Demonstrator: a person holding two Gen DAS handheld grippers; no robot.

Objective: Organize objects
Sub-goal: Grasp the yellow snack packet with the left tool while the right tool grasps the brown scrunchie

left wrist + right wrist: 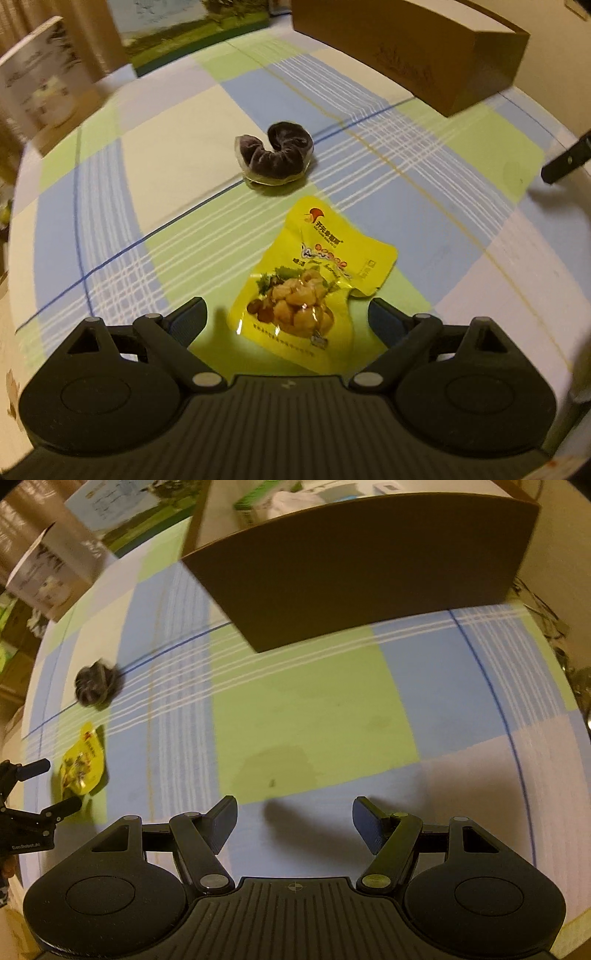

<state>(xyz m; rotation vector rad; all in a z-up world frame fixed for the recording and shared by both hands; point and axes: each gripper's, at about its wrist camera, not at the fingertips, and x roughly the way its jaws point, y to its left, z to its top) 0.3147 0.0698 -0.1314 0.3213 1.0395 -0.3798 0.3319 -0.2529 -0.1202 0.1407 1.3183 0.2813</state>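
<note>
At the far left of the left wrist view a white printed carton (44, 85) stands on the counter (177, 177), which is covered by a cloth checked in blue, green and cream. Beyond it, at the far edge, a box with a green landscape print (192, 40) stands against the curtain. Near the middle of the cloth lies a dark purple, curled snack in a clear wrapper (275, 157), and just nearer than it, apart from it, a flat yellow foil snack packet printed with a picture of food (314, 280). The left gripper (286, 314) points steeply down over this packet with its jaws spread wide; the packet's near end lies between the two fingers, and neither pad appears to press on it. To the far right a brown cardboard box (424, 55) rests on the cloth, well apart from both snacks. In the right wrist view the left gripper's black fingers (59, 806) show at the left edge, one on each side of the yellow packet (83, 766), with the dark snack (96, 683) farther off. The right gripper (295, 823) hangs over bare blue and green cloth (314, 709), jaws parted with nothing between them, and the brown box (369, 568) rises just beyond it.
</note>
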